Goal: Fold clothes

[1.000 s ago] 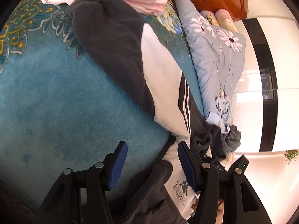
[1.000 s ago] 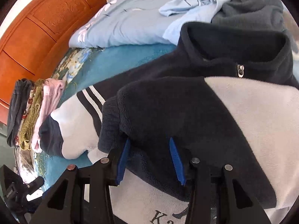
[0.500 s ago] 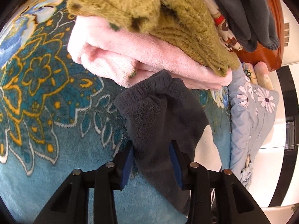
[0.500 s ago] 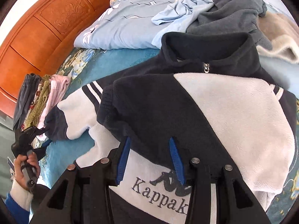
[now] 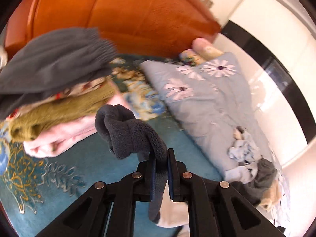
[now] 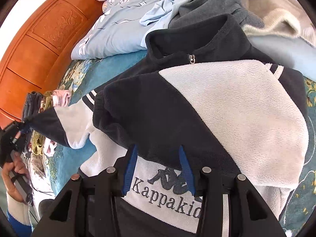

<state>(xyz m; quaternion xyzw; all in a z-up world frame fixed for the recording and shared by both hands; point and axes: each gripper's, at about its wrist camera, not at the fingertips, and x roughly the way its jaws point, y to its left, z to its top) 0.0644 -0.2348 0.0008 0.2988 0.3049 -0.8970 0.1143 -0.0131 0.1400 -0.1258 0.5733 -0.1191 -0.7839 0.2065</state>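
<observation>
The left hand-held gripper (image 5: 160, 164) is pinching the dark cuff of a sleeve (image 5: 128, 132), the fleece pressed flat between its blue pads, with the cuff bunched up and curling over above the jaws and a strip of the same fabric hanging down below them. In the right wrist view that sleeve runs from the jacket's shoulder out to the left, raised off the bed, and ends at the left tool held in a person's hand (image 6: 13, 169). The sleeve belongs to a black-and-white fleece jacket (image 6: 227, 106), which lies spread on the teal patterned bed cover (image 5: 59, 169), its zipped collar (image 6: 191, 39) toward the far side and the printed lettering on its chest nearest the right camera. The other sleeve is folded across the chest, and the right hand-held gripper (image 6: 158, 169) stands half spread with the dark edge of that folded sleeve between its blue pads; whether the pads actually press the cloth cannot be told. Beside the raised cuff sits a pile of folded clothes (image 5: 55, 102), grey on top, then olive, then pink. Behind it rises the wooden headboard (image 5: 126, 13). A light-blue quilt with daisies (image 5: 201, 98) lies along the far side, with loose garments (image 6: 217, 6) heaped on it.
</observation>
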